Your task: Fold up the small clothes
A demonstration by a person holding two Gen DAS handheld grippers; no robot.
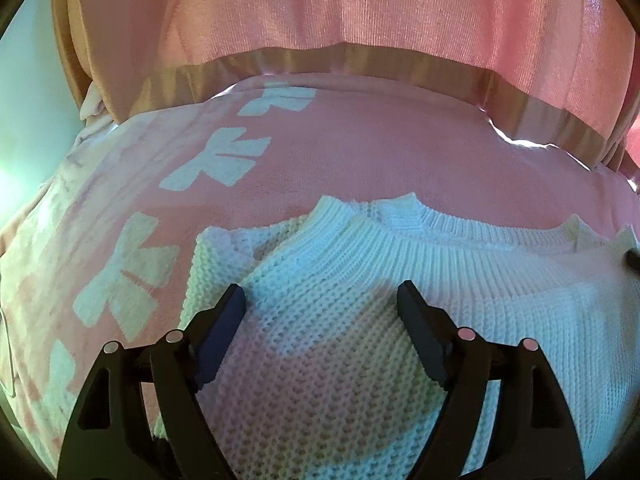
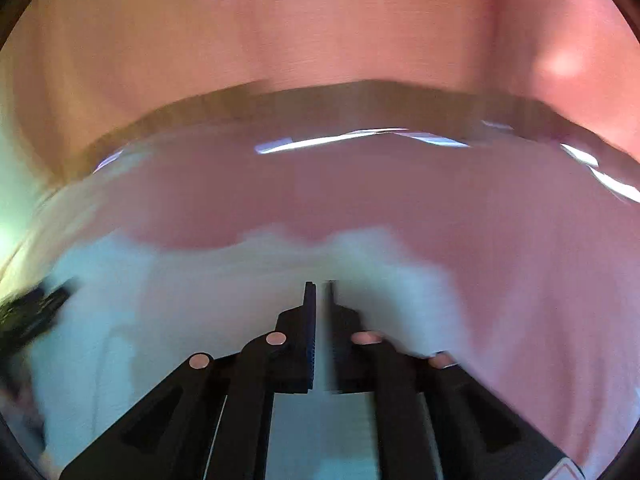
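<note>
White waffle-knit sweater point(image 1: 340, 320), ribbed collar, lies flat on pink fleecy blanket point(image 1: 360, 152). Left gripper point(image 1: 322, 300) spread above the knit, nothing pinched. Right gripper point(image 2: 320, 292) pressed together, view blurred.

a small white knitted sweater point(image 1: 340, 320) lies flat on a pink blanket point(image 1: 360, 152). its body is a chunky waffle knit, and the round neckline is finished with a ribbed band that curves across the far side of the garment. the collar end points away, toward the far edge of the bed. on the left side a fold of the knit is doubled over near the shoulder, making a thicker ridge. from the right wrist view the sweater point(image 2: 168, 304) is only a blurred white shape on the pink, its far edge uneven.
</note>
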